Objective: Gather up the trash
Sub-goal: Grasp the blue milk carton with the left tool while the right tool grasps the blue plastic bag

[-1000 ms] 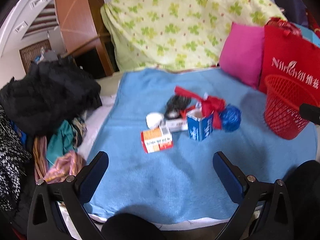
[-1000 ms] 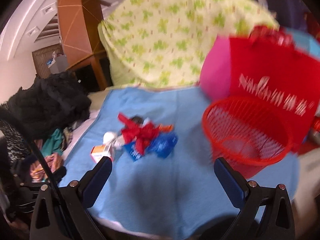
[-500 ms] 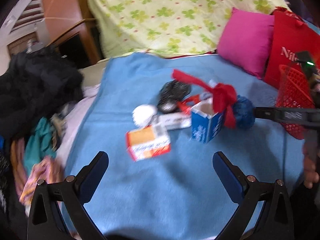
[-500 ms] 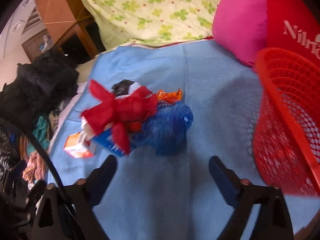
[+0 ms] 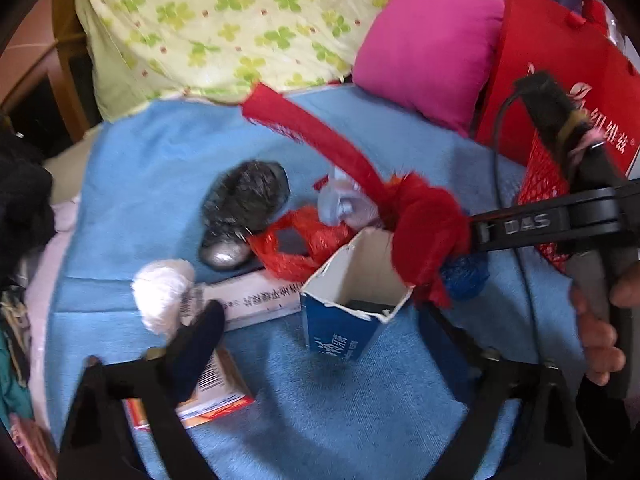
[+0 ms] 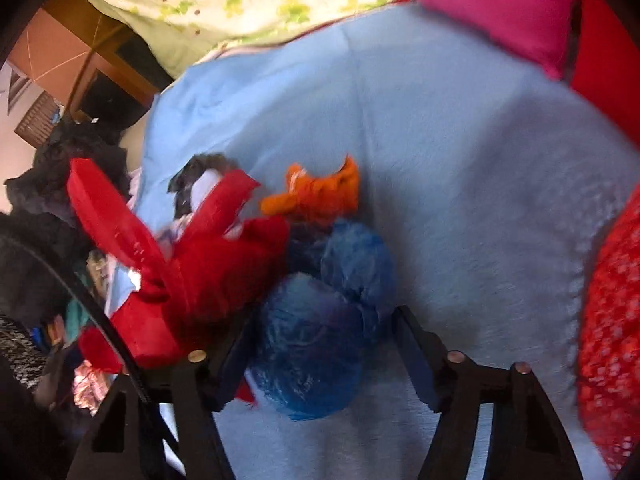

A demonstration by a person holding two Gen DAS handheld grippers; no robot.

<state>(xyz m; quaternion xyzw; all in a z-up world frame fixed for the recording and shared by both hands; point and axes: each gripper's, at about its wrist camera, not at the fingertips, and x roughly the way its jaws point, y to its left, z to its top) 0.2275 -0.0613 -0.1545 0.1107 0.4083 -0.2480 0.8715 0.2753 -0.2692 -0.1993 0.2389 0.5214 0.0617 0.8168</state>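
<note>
The right gripper (image 6: pixel 324 344) has just been closing, and its jaws now bracket a crumpled blue bag (image 6: pixel 320 320) on the blue blanket (image 6: pixel 460 168); the left finger lies against the wad, but a gap shows on the right side, so the pinch looks not yet made. The left gripper (image 5: pixel 320 344) has also been narrowing, its jaws partly open around an open-topped blue carton (image 5: pixel 344 312) without pressing on it. Its left finger hangs over an orange-and-white box (image 5: pixel 216 392).

Further out lies the rest of the litter: a red ribbon (image 5: pixel 420 220) draped over the carton, a white wad (image 5: pixel 164 296), a long white box (image 5: pixel 260 300), a red foil wrapper (image 5: pixel 304 244), a grey crumpled bag (image 5: pixel 244 200) and an orange scrap (image 6: pixel 316 196). The red mesh basket (image 6: pixel 612 320) stands at the right, well apart from the pile.

The step in hand looks like the first pick, both hands reaching at once. Next, each pair of jaws needs to close fully, taking care that the ribbon does not drag along, then lift and carry to the basket.
</note>
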